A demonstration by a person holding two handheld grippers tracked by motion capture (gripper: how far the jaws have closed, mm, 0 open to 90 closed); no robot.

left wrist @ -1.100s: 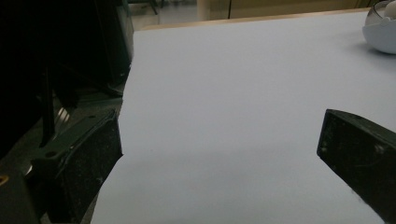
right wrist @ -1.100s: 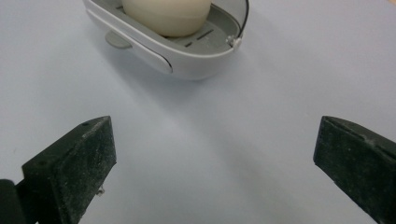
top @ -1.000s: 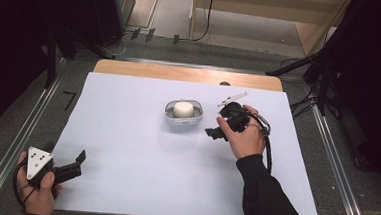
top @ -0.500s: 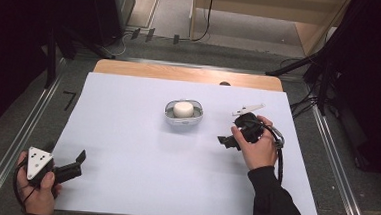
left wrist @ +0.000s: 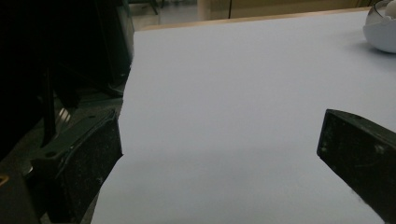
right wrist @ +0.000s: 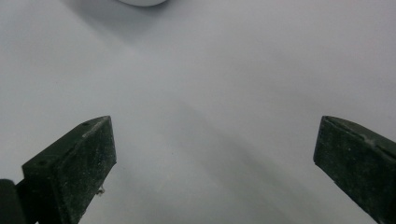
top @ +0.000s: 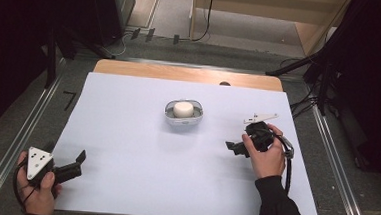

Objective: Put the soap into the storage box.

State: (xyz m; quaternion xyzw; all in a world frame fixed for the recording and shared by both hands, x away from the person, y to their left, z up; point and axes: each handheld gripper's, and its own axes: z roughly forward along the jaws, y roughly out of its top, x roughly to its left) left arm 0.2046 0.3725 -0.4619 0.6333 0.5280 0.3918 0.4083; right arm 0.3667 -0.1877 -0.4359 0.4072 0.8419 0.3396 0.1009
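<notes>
A small clear bowl (top: pixel 170 117) stands at the middle of the white sheet (top: pixel 127 133), with a white round lump (top: pixel 183 109) inside it. My right gripper (top: pixel 232 147) lies to the bowl's right and nearer the person, open, with bare sheet between its jaws (right wrist: pixel 215 154). The bowl's edge (right wrist: pixel 140 2) peeks in at the top of the right gripper view. My left gripper (top: pixel 79 163) rests at the sheet's near left corner, open and holding nothing (left wrist: pixel 219 154). From the left gripper view, the bowl (left wrist: pixel 383 32) sits far off at the upper right.
The sheet covers a wooden table whose far edge (top: pixel 188 73) shows bare. Metal rails (top: pixel 337 166) run along both sides. Cables and dark stands (top: pixel 326 65) sit on the floor beyond the table.
My right gripper has drawn back from beside the bowl, to the right and toward the person. The left gripper and the bowl have stayed put.
</notes>
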